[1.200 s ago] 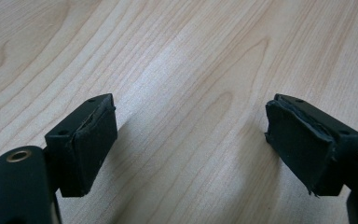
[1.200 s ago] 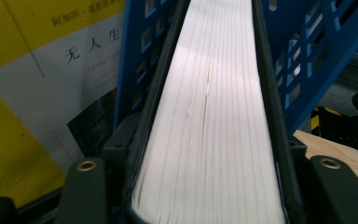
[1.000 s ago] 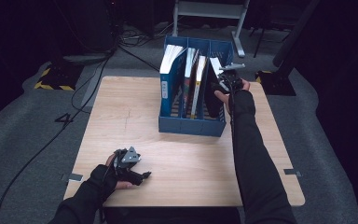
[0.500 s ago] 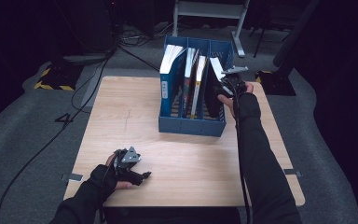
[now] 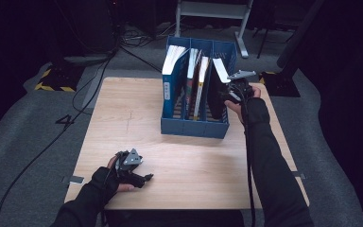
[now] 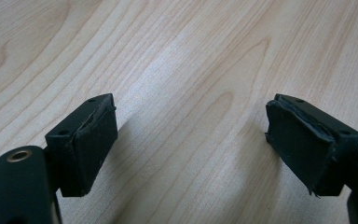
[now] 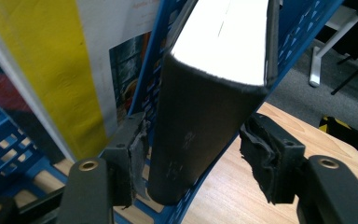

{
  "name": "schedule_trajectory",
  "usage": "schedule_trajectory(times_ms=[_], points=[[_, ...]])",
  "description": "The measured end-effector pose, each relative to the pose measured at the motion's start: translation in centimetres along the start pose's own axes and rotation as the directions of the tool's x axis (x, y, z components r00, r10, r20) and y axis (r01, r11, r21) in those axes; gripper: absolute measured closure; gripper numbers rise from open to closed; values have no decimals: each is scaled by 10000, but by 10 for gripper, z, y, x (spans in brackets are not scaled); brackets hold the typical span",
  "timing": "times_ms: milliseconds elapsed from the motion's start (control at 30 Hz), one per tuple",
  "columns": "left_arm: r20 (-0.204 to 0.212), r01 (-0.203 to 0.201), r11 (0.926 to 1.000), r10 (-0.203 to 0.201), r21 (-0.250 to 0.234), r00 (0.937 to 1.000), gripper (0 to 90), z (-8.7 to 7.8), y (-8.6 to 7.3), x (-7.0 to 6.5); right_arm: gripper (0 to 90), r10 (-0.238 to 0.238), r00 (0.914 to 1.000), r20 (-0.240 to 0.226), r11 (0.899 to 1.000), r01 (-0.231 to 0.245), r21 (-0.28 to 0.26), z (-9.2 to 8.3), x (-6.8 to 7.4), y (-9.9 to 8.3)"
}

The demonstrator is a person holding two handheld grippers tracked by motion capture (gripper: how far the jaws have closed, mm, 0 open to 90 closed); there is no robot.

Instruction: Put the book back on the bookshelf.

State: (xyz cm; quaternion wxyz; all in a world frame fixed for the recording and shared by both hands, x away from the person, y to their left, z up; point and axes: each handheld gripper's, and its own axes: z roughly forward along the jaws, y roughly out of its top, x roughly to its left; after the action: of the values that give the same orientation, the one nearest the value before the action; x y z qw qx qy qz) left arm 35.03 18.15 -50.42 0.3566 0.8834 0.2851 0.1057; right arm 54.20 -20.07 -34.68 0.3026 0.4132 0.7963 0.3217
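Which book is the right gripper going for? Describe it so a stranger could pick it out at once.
Start at the blue file rack standing on the wooden table. Its rightmost slot, beside the right gripper, holds the black book. Unlike the colourful, yellow-spined neighbours, it has a plain dark spine with white page edges, and it stands between the gripper's fingers.

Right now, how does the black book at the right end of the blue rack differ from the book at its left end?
The black book has a dark spine and stands between the right gripper's jaws. The left-end book has a blue spine, looks thicker, and has no gripper at it. Both stand in the blue rack, white page edges up.
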Motion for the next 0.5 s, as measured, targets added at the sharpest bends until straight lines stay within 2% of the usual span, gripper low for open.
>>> schedule_trajectory(times_ms=[500], points=[[-9, 8, 10000, -8, -2, 10000, 165, 0, 0, 0, 388, -469, 9988, -123, 9989, 468, -93, -22, -5, -19]])
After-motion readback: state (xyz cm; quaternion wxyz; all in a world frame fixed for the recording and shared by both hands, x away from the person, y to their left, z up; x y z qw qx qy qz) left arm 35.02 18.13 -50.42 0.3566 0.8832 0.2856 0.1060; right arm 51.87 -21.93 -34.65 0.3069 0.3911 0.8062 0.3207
